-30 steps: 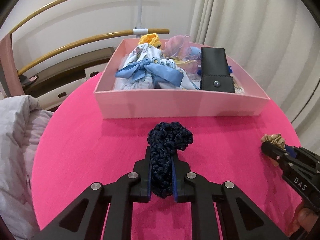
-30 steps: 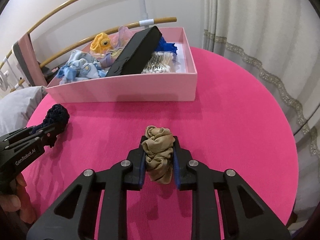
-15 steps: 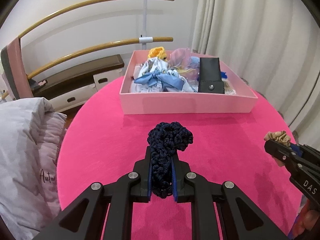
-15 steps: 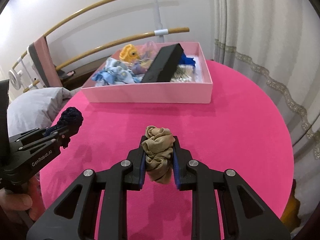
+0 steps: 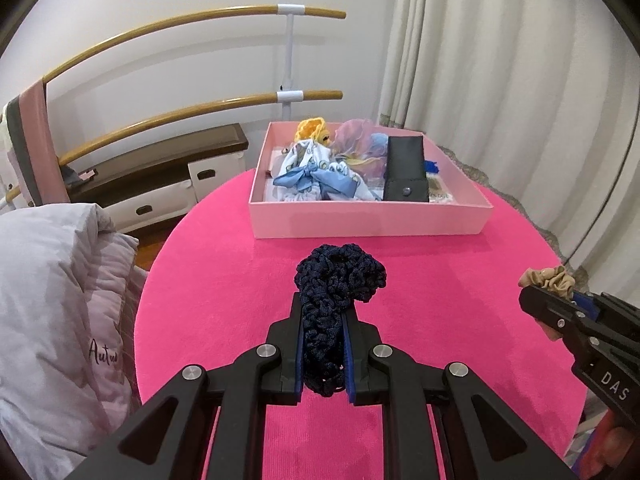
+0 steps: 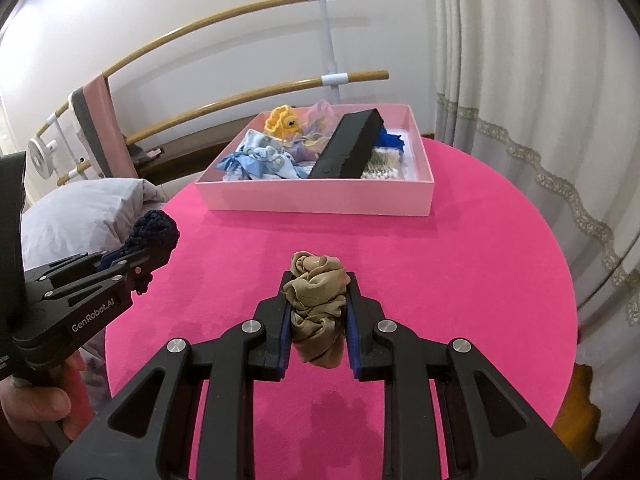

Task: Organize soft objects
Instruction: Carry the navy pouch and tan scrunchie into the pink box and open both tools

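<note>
Pink round table [image 5: 224, 264], pink box [image 5: 372, 220] at far edge. Navy scrunchie [image 5: 336, 288] is clamped in left gripper [image 5: 323, 354], tan scrunchie [image 6: 318, 304] in right gripper [image 6: 318, 330], both held above the table. Transport step judged underway; next, each is to be carried over the box wall and released among the soft items.

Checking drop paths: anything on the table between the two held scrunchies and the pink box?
Nothing visible. Bare pink tabletop lies between the navy scrunchie, the tan scrunchie and the pink box. Only its near wall must be cleared.
</note>
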{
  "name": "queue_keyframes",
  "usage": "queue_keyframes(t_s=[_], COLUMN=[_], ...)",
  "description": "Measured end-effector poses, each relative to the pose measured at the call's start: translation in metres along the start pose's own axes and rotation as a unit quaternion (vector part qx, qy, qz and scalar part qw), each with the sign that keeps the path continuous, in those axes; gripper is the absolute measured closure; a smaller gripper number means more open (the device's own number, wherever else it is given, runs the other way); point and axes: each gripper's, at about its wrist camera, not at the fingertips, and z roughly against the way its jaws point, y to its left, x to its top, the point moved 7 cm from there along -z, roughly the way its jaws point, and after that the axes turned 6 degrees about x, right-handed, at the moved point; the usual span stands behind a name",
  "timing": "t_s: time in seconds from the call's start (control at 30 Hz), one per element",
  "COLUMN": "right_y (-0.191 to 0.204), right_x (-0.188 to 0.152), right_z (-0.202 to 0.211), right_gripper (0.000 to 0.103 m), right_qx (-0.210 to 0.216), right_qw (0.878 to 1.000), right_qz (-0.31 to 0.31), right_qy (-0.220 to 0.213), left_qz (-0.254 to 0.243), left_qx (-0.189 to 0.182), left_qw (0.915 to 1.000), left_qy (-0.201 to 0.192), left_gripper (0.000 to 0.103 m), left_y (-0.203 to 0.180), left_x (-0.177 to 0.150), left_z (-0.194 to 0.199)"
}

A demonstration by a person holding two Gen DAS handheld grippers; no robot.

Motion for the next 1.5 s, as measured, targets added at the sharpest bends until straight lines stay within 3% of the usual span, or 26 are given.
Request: queue_keyframes(t_s=[0.3, 0.73, 1.13, 1.5], right_y=[0.003, -0.01, -0.025, -0.069], right_x=[0.019, 0.112, 0.178, 0.187], right_z=[0.006, 0.007, -0.031, -0.084], right_gripper=[0.083, 0.083, 0.082, 0.082], right_qx=[0.013, 0.002, 0.016, 0.008], right_qw=[1.0, 0.997, 0.997, 0.999], right_qz=[0.005, 0.03, 0.026, -0.01], right_qy=[-0.015, -0.067, -0.072, -0.032], left_qz=[0.003, 0.002, -0.006, -0.004], left_qx=[-0.004, -0.007, -0.017, -0.035], left_qw=[0.9998, 0.9977, 0.9976, 0.9986], left_qy=[-0.02, -0.068, -0.068, -0.038], left_gripper=[0.091, 0.091, 0.091, 0.091], left_y=[0.001, -0.008, -0.027, -0.043], left_x=[0.022, 0.101, 0.159, 0.198], left_z=[0.011, -0.002, -0.057, -0.124])
